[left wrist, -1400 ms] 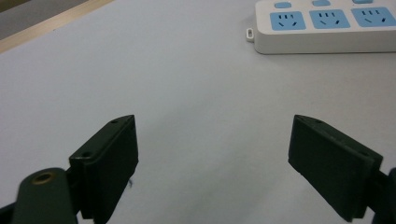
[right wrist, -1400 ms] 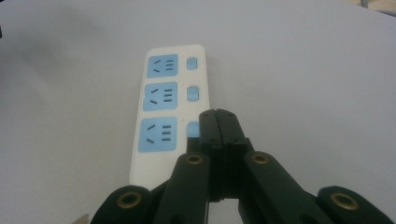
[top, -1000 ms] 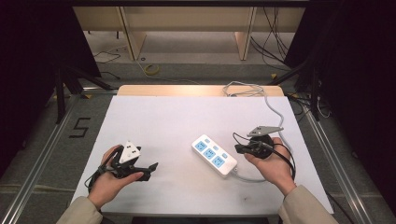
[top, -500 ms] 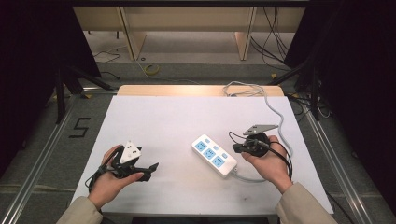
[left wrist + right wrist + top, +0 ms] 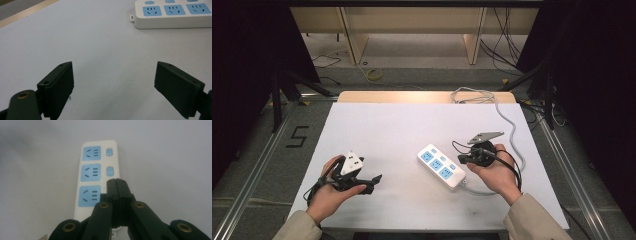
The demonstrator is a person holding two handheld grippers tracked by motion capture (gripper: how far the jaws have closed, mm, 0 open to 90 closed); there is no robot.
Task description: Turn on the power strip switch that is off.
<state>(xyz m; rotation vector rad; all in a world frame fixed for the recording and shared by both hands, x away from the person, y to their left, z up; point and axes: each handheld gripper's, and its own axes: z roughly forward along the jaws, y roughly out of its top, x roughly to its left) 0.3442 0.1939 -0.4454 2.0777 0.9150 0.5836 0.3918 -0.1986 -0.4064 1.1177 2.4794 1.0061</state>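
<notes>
The power strip [image 5: 441, 167] lies on the white surface [image 5: 402, 130] toward its right edge. The right gripper [image 5: 116, 185], fingers clenched, hovers over the strip's nearest switch; the left gripper [image 5: 113, 82], fingers released, sits well apart near the front-left corner.

A white power strip [image 5: 441, 166] lies flat near the tabletop [image 5: 382, 130] right edge, three blue sockets up. Its grey cord [image 5: 507, 120] runs to the far right corner, coiling there.

Beige sleeves [image 5: 532, 220] cover both forearms. Each black gripper [image 5: 373, 179] trails a black cable [image 5: 512, 167]; brass-coloured rivets [image 5: 104, 205] dot the linkage, and a grey three-cornered plate [image 5: 484, 136] tops the right one.
</notes>
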